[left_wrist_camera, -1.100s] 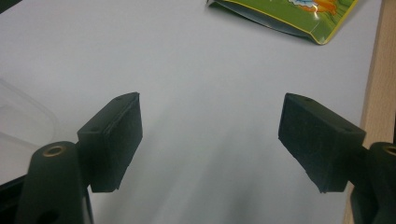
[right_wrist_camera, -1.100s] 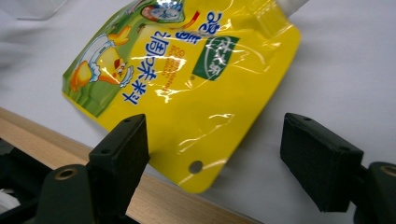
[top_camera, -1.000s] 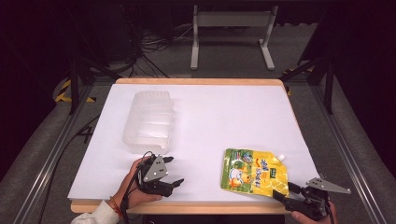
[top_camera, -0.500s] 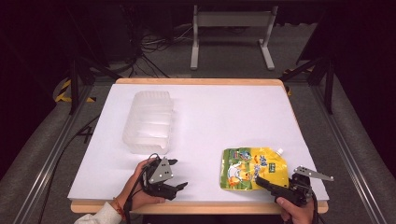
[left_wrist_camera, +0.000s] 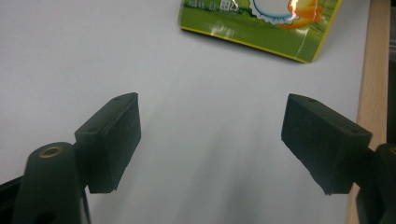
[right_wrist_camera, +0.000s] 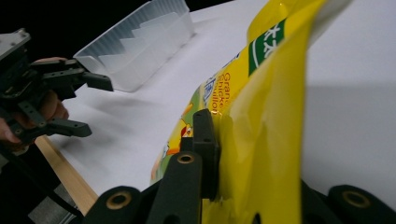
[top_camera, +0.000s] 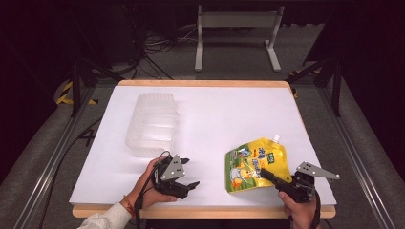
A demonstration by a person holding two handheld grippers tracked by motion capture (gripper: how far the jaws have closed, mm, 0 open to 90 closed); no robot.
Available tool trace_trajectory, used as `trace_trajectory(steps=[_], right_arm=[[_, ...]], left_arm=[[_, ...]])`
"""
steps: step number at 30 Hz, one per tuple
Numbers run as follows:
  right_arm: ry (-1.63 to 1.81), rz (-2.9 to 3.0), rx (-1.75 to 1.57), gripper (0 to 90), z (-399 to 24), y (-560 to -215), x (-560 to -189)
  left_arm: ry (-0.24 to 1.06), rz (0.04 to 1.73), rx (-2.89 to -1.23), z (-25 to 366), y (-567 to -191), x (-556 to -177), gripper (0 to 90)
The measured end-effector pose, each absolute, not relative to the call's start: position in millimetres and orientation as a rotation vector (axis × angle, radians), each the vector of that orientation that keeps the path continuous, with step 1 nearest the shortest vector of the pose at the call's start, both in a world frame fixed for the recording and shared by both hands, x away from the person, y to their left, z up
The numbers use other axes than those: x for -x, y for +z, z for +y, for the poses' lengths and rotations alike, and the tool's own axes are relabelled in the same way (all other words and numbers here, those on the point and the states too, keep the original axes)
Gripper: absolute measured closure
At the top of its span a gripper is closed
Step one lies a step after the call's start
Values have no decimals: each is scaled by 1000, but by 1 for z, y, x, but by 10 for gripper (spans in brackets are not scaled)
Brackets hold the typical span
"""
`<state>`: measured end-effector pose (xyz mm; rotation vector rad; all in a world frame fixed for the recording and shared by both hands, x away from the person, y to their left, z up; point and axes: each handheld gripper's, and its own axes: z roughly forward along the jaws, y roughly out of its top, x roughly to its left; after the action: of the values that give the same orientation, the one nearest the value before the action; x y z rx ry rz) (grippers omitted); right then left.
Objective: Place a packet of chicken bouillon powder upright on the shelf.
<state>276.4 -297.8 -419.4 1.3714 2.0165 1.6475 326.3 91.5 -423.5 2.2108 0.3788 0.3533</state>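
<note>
The right tool (top_camera: pixel 270 176) is clamped on the lower edge of the yellow-green spouted foil pouch (top_camera: pixel 253 162) at the white desk's (top_camera: pixel 215 119) near right, likely lifting it toward the clear ribbed plastic tray (top_camera: pixel 152 125), while the left tool (top_camera: pixel 188 172) waits wide open.

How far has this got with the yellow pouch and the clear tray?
Done: right gripper has shut on the yellow pouch, one edge raised. In hand: holding it near the table's front edge. Left: the clear tray holds nothing; left gripper waits open.
</note>
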Motion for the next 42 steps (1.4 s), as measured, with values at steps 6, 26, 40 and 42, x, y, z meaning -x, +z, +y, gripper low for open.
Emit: trace_trajectory(steps=[6, 26, 40, 42], right_arm=[[1606, 2101, -1169, 895, -274, -396, -286], [1474, 2280, -627, 900, -209, -328, -314], [1466, 2303, -470, 900, -174, -303, -334], [1484, 2299, -457, 900, -171, -299, -337]], left_arm=[[353, 348, -2204, 78, -413, -333, 205], [368, 420, -2054, 69, -374, -371, 163], [356, 419, -1996, 91, -357, -385, 183], [368, 415, -1998, 93, -356, -387, 183]])
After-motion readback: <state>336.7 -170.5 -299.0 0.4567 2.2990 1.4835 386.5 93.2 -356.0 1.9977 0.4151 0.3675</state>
